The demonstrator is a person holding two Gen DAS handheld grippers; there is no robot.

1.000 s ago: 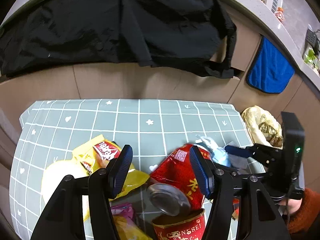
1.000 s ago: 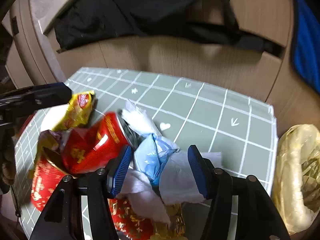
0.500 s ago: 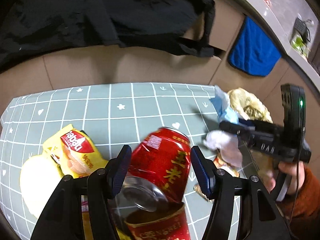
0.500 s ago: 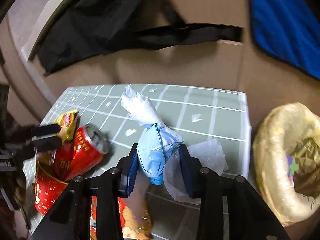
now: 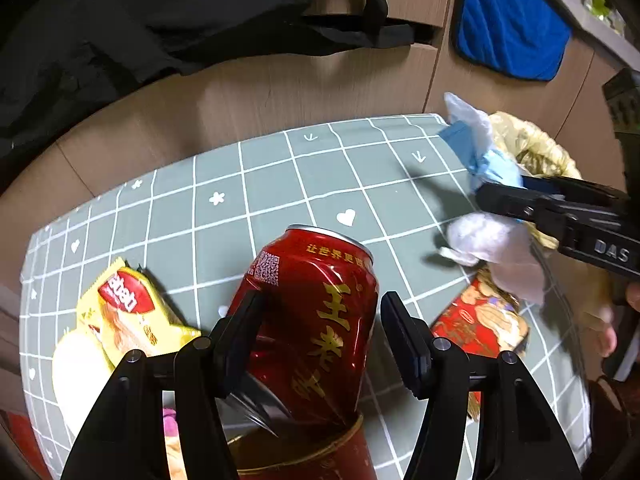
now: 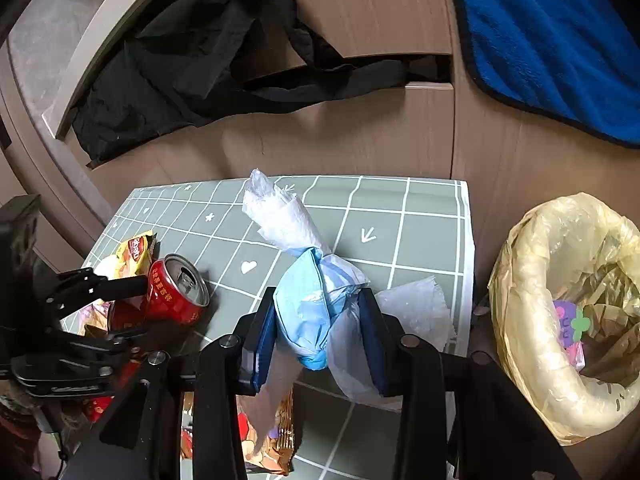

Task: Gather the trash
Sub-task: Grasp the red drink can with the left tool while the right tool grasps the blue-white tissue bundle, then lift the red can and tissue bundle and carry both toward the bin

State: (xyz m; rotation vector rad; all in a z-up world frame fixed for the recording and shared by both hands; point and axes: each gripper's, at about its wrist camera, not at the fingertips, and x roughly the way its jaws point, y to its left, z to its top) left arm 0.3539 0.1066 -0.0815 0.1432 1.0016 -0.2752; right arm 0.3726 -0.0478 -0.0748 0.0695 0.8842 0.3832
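Note:
A dented red drink can (image 5: 320, 320) leans on a red paper cup (image 5: 312, 460) on the green grid tablecloth (image 5: 280, 184). My left gripper (image 5: 324, 304) is open around the can: the left finger lies against it, and a narrow gap shows at the right finger. My right gripper (image 6: 318, 300) is shut on a crumpled blue and white tissue bundle (image 6: 308, 308) and holds it above the table's right side. The left wrist view also shows this bundle (image 5: 480, 160) and the right gripper (image 5: 492, 196). A bin lined with a yellow bag (image 6: 560, 280) stands just right of the table.
A yellow snack wrapper (image 5: 124, 316) and a white round item (image 5: 76, 372) lie at the left. A red snack packet (image 5: 476, 320) lies near the right edge. Behind the table, a black garment (image 6: 192, 72) and a blue towel (image 6: 552, 40) hang on the wooden cabinet.
My right gripper shut on the tissue bundle and lifted it off the table, toward the bin. My left gripper moved forward and down until the can stood between its fingers.

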